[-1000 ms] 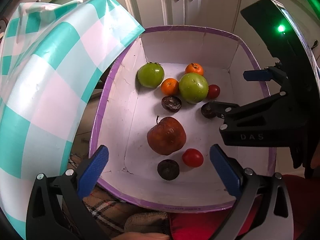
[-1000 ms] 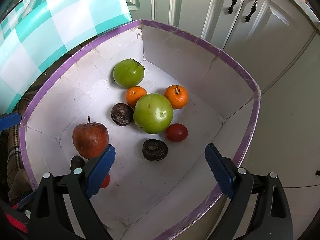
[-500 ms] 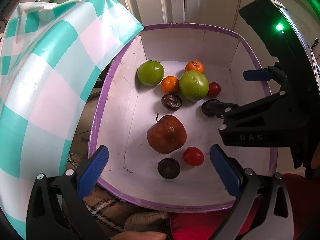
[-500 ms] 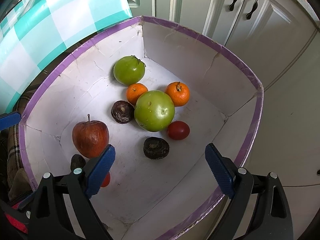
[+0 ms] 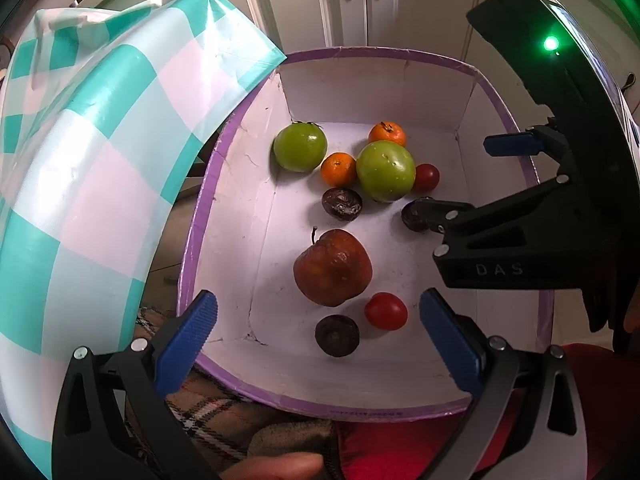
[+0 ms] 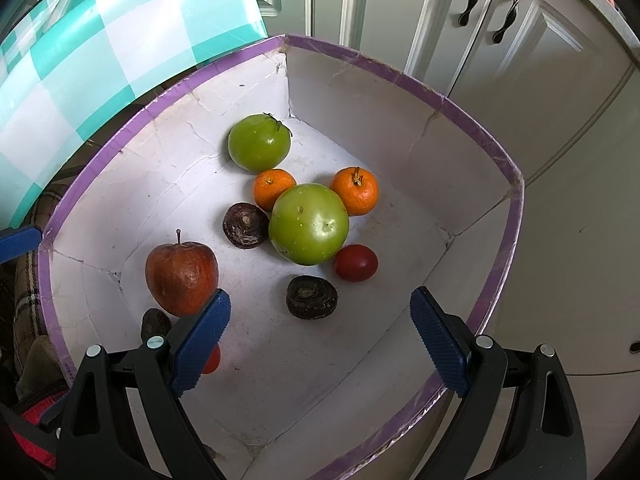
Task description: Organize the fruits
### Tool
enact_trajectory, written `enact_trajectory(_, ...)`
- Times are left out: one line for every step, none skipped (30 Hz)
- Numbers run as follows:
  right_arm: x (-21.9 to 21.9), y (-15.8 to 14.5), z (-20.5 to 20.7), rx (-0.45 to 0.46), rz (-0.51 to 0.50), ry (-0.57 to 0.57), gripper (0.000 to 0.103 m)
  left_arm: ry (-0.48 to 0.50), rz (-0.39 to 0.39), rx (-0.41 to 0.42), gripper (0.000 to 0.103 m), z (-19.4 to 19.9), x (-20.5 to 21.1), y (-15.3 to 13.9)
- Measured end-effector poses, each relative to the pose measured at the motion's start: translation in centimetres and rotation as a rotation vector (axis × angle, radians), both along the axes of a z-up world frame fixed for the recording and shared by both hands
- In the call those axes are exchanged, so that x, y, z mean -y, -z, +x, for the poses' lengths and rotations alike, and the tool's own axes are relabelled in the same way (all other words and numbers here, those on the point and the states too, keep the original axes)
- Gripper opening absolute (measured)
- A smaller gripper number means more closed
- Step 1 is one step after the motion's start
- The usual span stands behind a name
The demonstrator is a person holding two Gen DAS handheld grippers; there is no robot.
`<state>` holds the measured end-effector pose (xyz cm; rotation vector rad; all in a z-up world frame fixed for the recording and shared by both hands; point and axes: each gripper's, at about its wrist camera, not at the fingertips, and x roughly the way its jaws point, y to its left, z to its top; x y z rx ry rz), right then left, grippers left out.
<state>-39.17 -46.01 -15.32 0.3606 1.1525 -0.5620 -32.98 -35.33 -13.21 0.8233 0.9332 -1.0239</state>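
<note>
Over a white, purple-rimmed box [image 6: 476, 120], two hand-held grippers, both spread wide and holding nothing. Nearest the left gripper [image 5: 318, 344]: a dark fruit [image 5: 337, 335] and a red tomato [image 5: 385, 311] side by side, straight ahead between the blue pads [image 5: 186, 340]; just beyond, a wrinkled red apple [image 5: 332, 266], stem up. Nearest the right gripper [image 6: 320, 344]: another dark fruit [image 6: 311, 297], ahead and slightly left of centre, a second tomato [image 6: 356, 263] just past it. Mid-box, a third dark fruit [image 6: 245, 225] beside a large green tomato [image 6: 308, 229], with two tangerines [image 6: 274, 189] touching or nearly touching it. Farthest in, towards the back corner, a smaller green tomato [image 6: 259, 142]. All fruit round, no long axis to line up with. All of it inside the box, loosely mixed; fits either a sort under way or a gathering just ended. Outside: checked cloth [image 5: 80, 152] at left, cabinet doors [image 6: 520, 40] behind.
</note>
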Motion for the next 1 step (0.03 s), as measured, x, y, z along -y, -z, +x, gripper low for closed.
enact_trajectory(-0.03, -0.09, 0.02, -0.002, -0.003, -0.002, 0.088, 0.001, 0.000, 0.001, 0.101, 0.03, 0.00, 0.02)
